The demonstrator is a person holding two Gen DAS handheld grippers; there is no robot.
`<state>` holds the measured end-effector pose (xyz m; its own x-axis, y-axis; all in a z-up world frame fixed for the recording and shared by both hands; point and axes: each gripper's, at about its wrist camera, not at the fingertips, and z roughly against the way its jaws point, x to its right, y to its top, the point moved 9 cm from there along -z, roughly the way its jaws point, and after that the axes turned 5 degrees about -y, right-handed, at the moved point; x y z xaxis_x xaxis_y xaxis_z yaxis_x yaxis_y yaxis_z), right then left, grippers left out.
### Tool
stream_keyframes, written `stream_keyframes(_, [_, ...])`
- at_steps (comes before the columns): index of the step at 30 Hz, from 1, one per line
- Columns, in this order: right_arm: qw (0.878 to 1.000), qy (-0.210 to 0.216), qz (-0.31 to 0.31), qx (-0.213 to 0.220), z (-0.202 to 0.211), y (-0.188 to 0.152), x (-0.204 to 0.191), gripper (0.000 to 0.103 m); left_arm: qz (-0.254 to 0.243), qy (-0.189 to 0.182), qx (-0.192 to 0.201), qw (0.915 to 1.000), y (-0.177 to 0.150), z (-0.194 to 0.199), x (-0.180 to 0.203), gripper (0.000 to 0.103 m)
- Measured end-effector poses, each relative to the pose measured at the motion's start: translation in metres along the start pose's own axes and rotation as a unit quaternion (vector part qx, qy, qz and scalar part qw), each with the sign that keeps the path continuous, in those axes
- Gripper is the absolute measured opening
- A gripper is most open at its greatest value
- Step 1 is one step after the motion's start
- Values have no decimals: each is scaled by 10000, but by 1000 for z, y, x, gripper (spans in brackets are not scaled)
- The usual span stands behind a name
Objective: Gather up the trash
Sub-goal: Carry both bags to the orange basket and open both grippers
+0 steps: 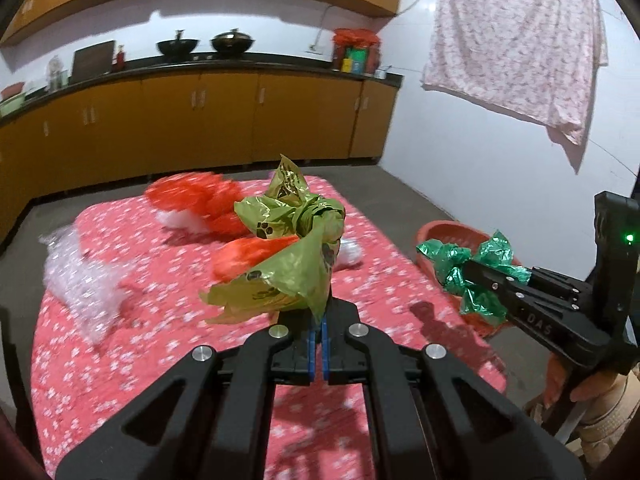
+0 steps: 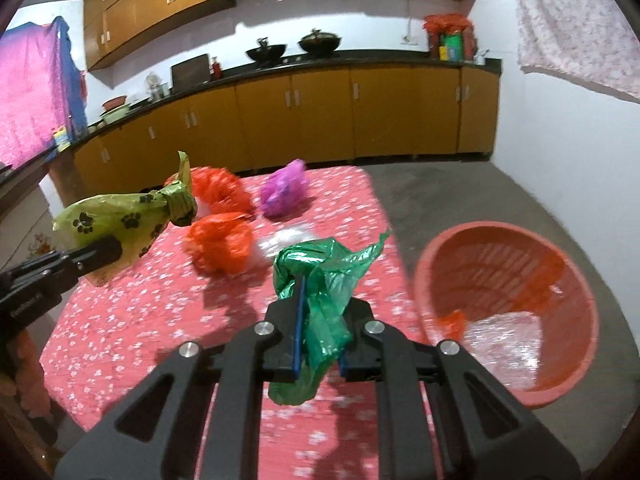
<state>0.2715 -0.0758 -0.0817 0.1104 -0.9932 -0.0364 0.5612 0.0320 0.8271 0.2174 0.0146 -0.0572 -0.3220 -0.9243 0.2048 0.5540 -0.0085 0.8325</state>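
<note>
My left gripper (image 1: 320,312) is shut on an olive-green paw-print bag (image 1: 292,264), held above the red flowered table (image 1: 160,340); it also shows in the right wrist view (image 2: 116,224). My right gripper (image 2: 320,320) is shut on a crumpled green plastic bag (image 2: 324,280), held near the table's right edge; the bag also shows in the left wrist view (image 1: 476,272). A red basket (image 2: 508,312) stands on the floor right of the table, with clear plastic and a red scrap inside. Orange-red bags (image 2: 220,244), a purple bag (image 2: 286,188) and clear plastic (image 1: 76,276) lie on the table.
Yellow kitchen cabinets (image 2: 320,116) with a dark counter run along the back wall. A pink cloth (image 1: 516,44) hangs at the right wall. Grey floor (image 2: 460,196) lies between table, basket and cabinets.
</note>
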Motion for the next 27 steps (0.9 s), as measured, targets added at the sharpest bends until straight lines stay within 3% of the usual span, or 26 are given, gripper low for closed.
stream_keyframes(16, [9910,-1124,-685,219,27,0,131,14,-437,-1011,-319,9934,14,-85,116,1])
stream_keyframes(27, [9806,-1463,-1283,226,21,-3,202,14,-785,-1494,-630,9836,14,-134,181,1])
